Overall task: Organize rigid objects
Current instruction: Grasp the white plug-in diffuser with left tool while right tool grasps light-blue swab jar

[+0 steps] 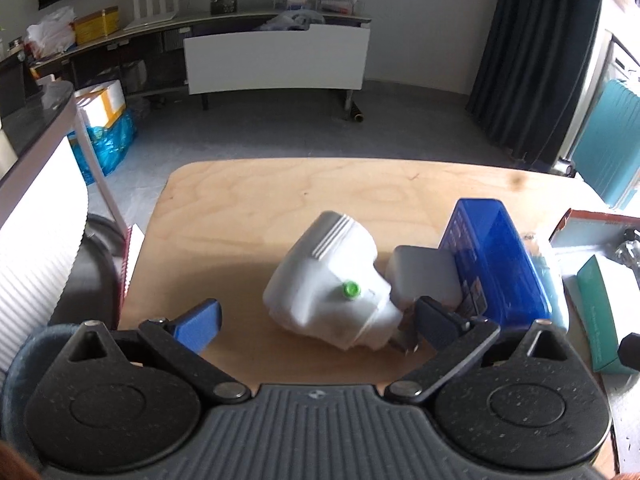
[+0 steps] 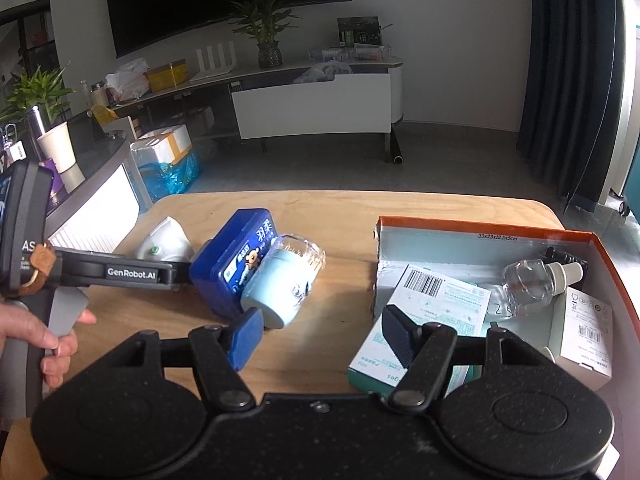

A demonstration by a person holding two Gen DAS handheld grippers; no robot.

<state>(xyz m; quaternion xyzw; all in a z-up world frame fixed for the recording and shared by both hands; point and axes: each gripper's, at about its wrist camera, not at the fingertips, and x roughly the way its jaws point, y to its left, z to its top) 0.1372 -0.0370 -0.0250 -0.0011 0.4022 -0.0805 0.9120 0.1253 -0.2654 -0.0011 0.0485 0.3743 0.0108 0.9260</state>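
Blue pads are showing at the tips of both tools you are holding. Your left tool is standing wide apart, gripping nothing, with the white plug-in device lying on its side between the fingers; its right pad is sitting just beside the device's metal prongs, though whether they are touching is hard to tell. Your right tool is also spread wide and carrying nothing, its left pad hovering close to the base of the pale blue jar, its right pad over the green-and-white carton. On the wooden table the jar is lying tipped on its side, touching the blue box, which is standing on edge with a cartoon label facing your right camera. A grey block is resting against that blue box next to the white device. To the right, the orange-rimmed cardboard box is holding the carton, a clear bottle with a white cap and a small white package. Your left hand is wrapping the grey handle at the table's left edge. Farther back, a curved shelf unit is standing by the wall with a potted plant on top.
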